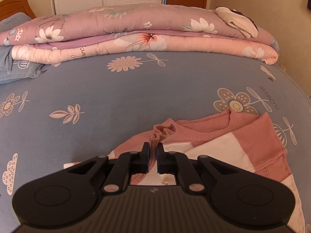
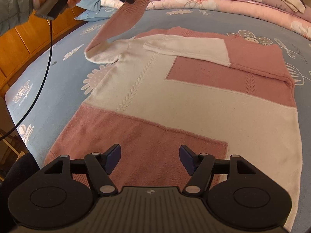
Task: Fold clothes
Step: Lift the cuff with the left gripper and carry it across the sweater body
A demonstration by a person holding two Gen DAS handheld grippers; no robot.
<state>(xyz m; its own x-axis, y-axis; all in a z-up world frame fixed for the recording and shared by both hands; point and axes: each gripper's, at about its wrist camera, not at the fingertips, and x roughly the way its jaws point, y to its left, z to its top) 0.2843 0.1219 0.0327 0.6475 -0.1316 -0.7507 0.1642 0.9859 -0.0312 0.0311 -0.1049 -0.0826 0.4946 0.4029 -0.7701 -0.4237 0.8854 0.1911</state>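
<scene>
Left sleeve up, ready to fold across.
Left hand-held gripper (image 1: 153,156) clenched on sleeve cuff (image 1: 162,131), upper left of right view; lay it flat over chest, no twist. Sweater (image 2: 175,101) flat on bed (image 2: 58,62), long axis hem-near, collar-far. Right hand-held gripper (image 2: 149,158) released, over hem.

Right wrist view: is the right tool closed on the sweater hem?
No. The right tool hangs open above the sweater, its fingers spread wide with pink knit visible between them and nothing pinched.
</scene>
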